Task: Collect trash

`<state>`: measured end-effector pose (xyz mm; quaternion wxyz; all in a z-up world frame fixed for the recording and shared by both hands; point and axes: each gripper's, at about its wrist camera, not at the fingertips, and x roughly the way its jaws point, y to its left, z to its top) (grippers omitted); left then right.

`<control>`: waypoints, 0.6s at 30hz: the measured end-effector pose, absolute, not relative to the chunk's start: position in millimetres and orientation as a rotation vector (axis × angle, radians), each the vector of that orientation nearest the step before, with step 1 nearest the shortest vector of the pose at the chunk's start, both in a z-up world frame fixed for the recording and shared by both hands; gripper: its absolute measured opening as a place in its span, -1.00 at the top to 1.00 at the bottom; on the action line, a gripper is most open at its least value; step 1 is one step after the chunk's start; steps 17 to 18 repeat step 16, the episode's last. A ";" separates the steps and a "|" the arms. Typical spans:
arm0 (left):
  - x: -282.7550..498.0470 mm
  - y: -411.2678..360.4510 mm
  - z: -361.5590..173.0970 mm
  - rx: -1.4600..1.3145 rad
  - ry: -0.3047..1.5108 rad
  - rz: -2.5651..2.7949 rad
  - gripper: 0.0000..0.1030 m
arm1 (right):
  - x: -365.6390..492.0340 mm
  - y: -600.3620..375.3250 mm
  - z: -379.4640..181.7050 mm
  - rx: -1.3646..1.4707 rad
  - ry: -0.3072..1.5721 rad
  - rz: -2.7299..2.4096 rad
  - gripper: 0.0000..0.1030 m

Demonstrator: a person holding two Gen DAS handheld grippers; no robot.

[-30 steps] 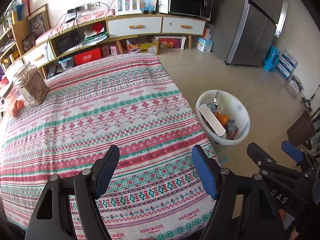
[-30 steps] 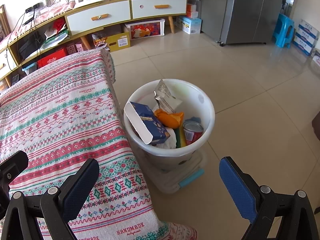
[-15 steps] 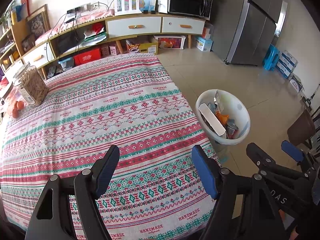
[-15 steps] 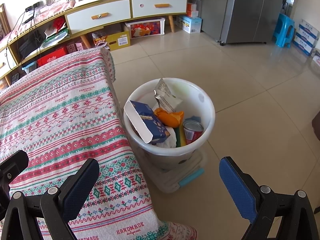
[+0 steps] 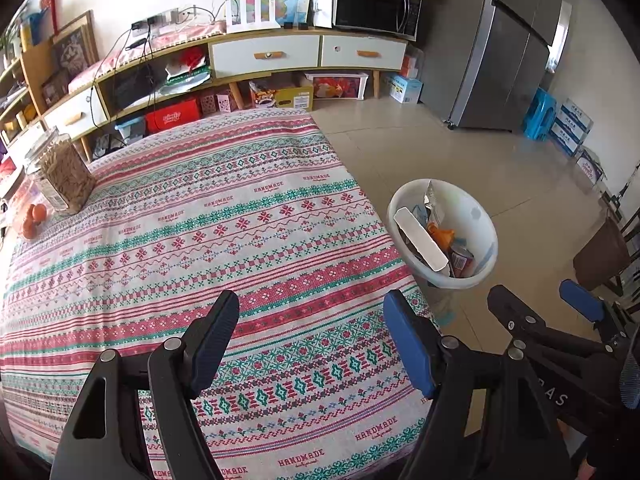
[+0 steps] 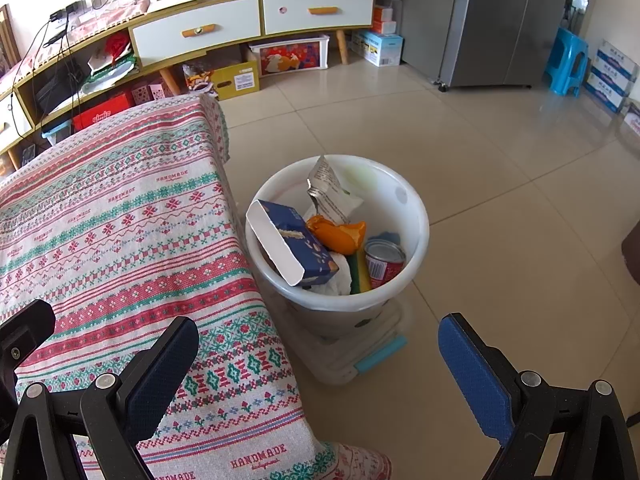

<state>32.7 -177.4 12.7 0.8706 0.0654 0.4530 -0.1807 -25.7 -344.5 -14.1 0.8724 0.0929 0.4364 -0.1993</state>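
Right wrist view shows the trash [image 6: 320, 240] piled in the white bin [image 6: 416, 216] just right of the bench [image 5: 200, 220], so both the left gripper [image 5: 310, 340] and right gripper [image 6: 316, 364] hang spread and empty-jawed, nothing left to carry.

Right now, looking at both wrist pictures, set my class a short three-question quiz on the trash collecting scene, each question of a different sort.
1. True or false: both tongs, left and right, are open and hold nothing.
2. Multiple choice: where does the white bin stand? A) on the tablecloth B) on the floor beside the table C) on the sideboard
3. Fill in: the red can in the bin stands next to an ______ peel.

Key
1. True.
2. B; it stands on the tiles, on a flat plastic lid, close to the tablecloth.
3. Orange.
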 end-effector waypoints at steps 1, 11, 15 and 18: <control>32.5 -177.7 12.7 0.138 0.947 -0.379 -0.50 | -25.9 -344.4 -14.1 0.194 0.912 -0.416 -0.93; 32.7 -177.3 12.9 0.138 0.943 -0.382 -0.50 | -26.0 -344.3 -14.2 0.191 0.913 -0.417 -0.93; 32.4 -177.5 13.3 0.138 0.943 -0.381 -0.50 | -26.1 -344.3 -14.1 0.191 0.913 -0.417 -0.93; 32.5 -177.5 13.4 0.139 0.942 -0.382 -0.50 | -25.8 -344.3 -14.1 0.191 0.913 -0.417 -0.93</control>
